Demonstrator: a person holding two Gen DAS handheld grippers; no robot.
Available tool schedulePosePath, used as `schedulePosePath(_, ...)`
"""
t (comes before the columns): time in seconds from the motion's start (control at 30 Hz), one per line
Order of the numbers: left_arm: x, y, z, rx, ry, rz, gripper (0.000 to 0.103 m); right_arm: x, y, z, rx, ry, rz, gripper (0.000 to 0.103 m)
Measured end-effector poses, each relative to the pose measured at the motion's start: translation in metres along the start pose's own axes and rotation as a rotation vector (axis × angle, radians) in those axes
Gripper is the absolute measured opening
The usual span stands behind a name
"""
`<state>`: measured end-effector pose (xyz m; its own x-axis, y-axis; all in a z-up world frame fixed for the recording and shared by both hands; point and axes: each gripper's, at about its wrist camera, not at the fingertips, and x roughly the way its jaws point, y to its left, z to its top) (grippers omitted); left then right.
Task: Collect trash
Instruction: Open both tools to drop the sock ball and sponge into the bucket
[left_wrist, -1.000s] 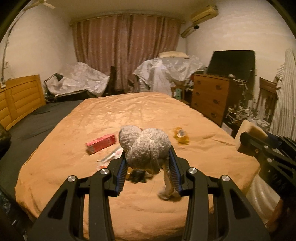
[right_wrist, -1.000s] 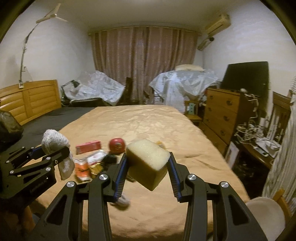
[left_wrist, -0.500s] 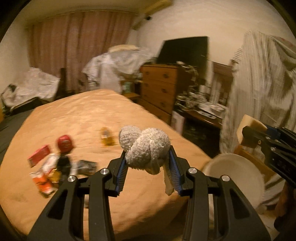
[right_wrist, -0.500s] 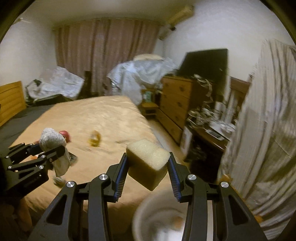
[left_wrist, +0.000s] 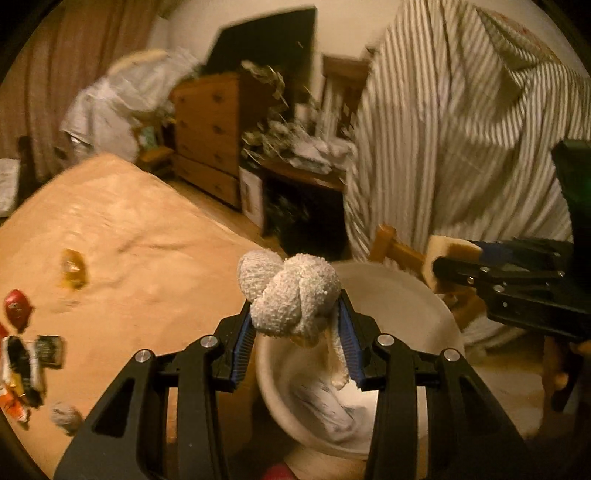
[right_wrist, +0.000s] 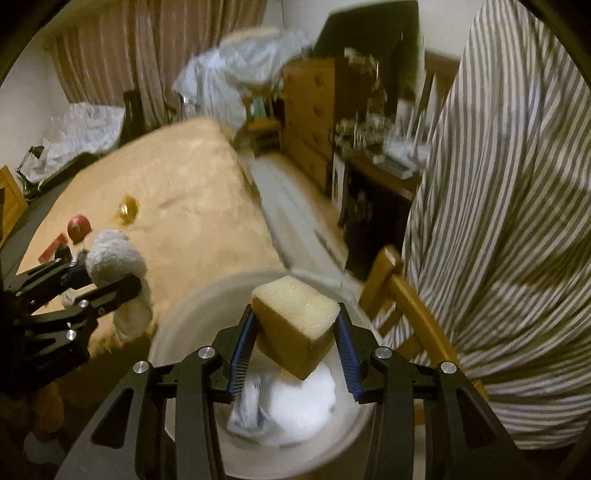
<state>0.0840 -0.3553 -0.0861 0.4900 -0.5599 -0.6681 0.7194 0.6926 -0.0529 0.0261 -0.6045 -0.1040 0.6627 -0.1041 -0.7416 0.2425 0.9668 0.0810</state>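
Overhead of the white bin's rim (right_wrist: 177, 314), left tool (left_wrist: 295, 332) grips towel ball (left_wrist: 291, 295), right tool (right_wrist: 295, 343) grips sponge (right_wrist: 295, 325).

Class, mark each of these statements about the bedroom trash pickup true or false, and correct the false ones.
1. The left tool grips a knotted white cloth. True.
2. The right tool is empty. False: it grips a yellow sponge block.
3. A white bin sits below the right tool. True.
4. The bin is empty. False: white crumpled material already lies inside.
5. Wrappers remain on the bed. True.
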Motion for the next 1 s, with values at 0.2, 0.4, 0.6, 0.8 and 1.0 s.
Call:
schedulePosePath(0.2, 0.040, -0.014, -0.008, 0.025, 0.118, -0.042, 0.041, 0.033, -0.009, -0.005, 0.011, 0.117, 0.028, 0.043)
schedulePosePath(0.4, 0.052, -0.010, -0.012, 0.019, 0.146, -0.032, 0.041, 0.047, -0.002, -0.013, 0.014, 0.159, 0.052, 0.043)
schedulePosePath(0.6, 0.053, -0.009, -0.015, 0.019, 0.154, -0.030, 0.041, 0.050, 0.008, -0.014, 0.013, 0.162, 0.060, 0.043)
schedulePosePath(0.8, 0.055, -0.008, -0.016, 0.017, 0.157, -0.012, 0.055, 0.050, 0.009, -0.014, 0.021, 0.156, 0.068, 0.049)
schedulePosePath(1.0, 0.055, -0.003, -0.015, 0.002, 0.149, 0.003, 0.074, 0.047, 0.009, -0.014, 0.032, 0.137, 0.073, 0.066)
